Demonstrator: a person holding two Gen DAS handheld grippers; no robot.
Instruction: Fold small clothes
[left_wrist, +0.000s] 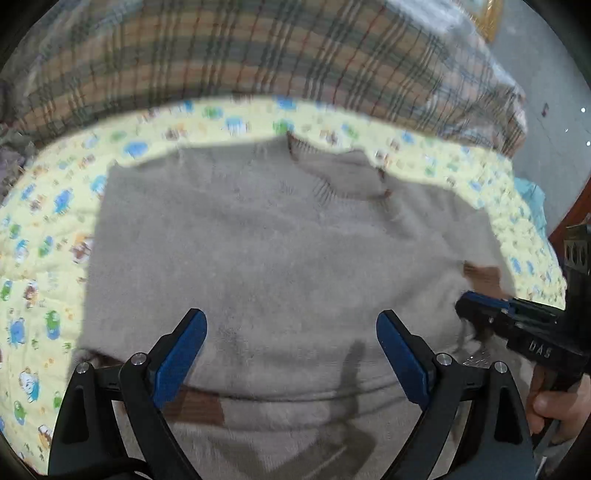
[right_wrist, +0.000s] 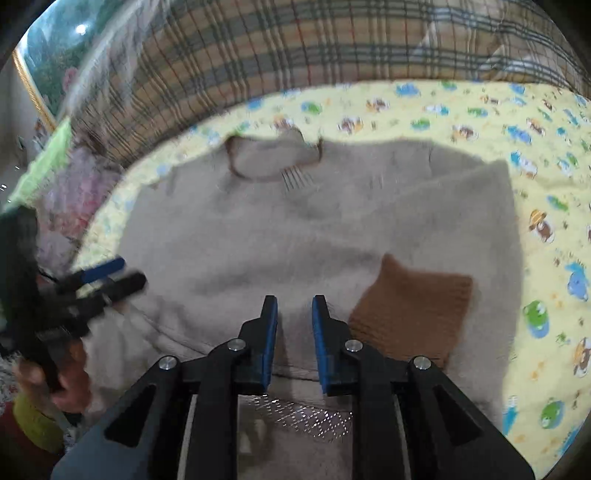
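Beige knit sweater (left_wrist: 258, 258) lies flat on a yellow quilt (left_wrist: 48, 221) printed with small cartoon animals, neckline (right_wrist: 273, 162) toward the far side. Beyond the quilt we note a plaid blanket (left_wrist: 221, 55) along the back. In the right wrist view one sleeve is folded across the body of the sweater, so its brown cuff (right_wrist: 413, 314) rests on the beige front, just right of the right gripper (right_wrist: 294, 306).

Left gripper (left_wrist: 291, 325): we see the jaws standing wide apart above the lower part of the sweater, with nothing between the blue pads (left_wrist: 184, 354). It hovers over the fabric; we cannot tell whether the tips touch it.

Right gripper: jaws only slightly apart, a narrow gap between the blue pads (right_wrist: 271, 332). We see no cloth pinched in that gap; the tips sit over the sweater near its lower edge. In the left wrist view the same tool enters from the right, beside a brown patch of the sweater, with a hand (left_wrist: 557, 410) on its grip. Both views are motion-blurred.
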